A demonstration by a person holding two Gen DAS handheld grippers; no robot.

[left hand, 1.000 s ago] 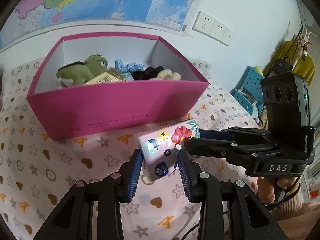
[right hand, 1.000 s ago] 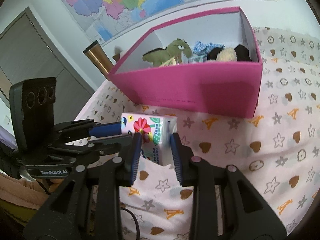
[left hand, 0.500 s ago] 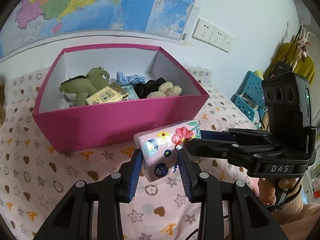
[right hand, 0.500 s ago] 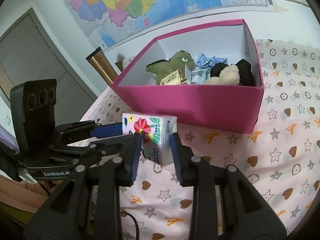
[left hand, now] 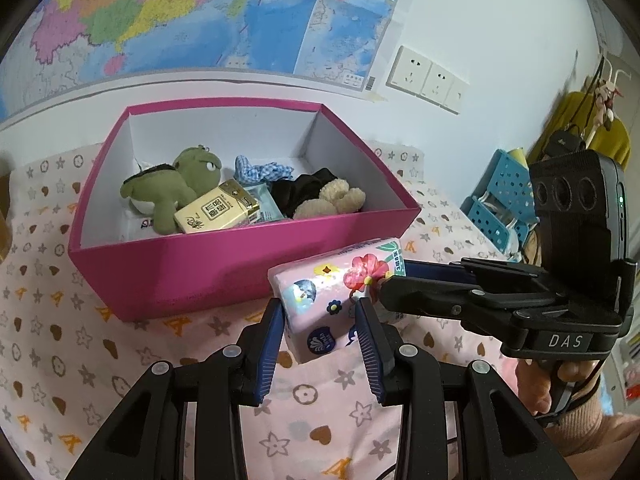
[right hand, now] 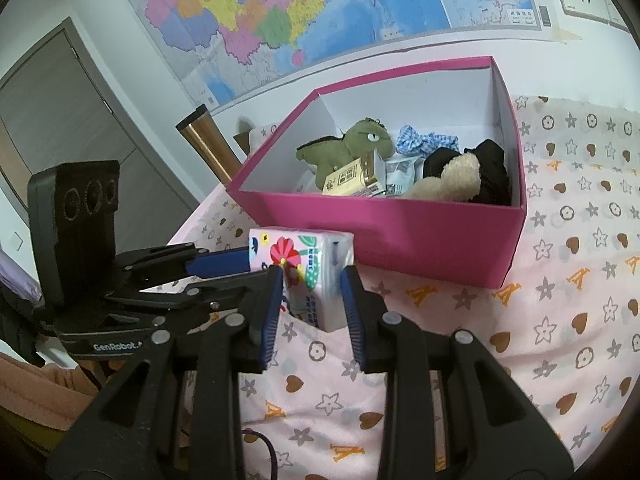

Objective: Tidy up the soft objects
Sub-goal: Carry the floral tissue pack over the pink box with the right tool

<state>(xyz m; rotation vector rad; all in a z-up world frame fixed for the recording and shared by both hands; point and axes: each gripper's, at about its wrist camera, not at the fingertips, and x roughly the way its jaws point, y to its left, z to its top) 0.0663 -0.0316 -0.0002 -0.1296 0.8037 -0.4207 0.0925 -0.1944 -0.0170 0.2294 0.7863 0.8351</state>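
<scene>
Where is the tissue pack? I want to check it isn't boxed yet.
The tissue pack is outside the pink box, just in front of its near wall, held above the patterned cloth by both grippers.

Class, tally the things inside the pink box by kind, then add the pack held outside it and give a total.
Plush toys: 2 (green dinosaur, beige bear)
Scrunchies: 2 (blue checked, black)
Tissue packs: 3 (yellow, pale blue, held floral)
Total: 7

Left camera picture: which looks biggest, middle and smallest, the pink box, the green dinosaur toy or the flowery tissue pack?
1. Pink box, biggest.
2. and 3. Flowery tissue pack and green dinosaur toy look nearly alike; the pack is closer to the camera, so no sure order.
</scene>
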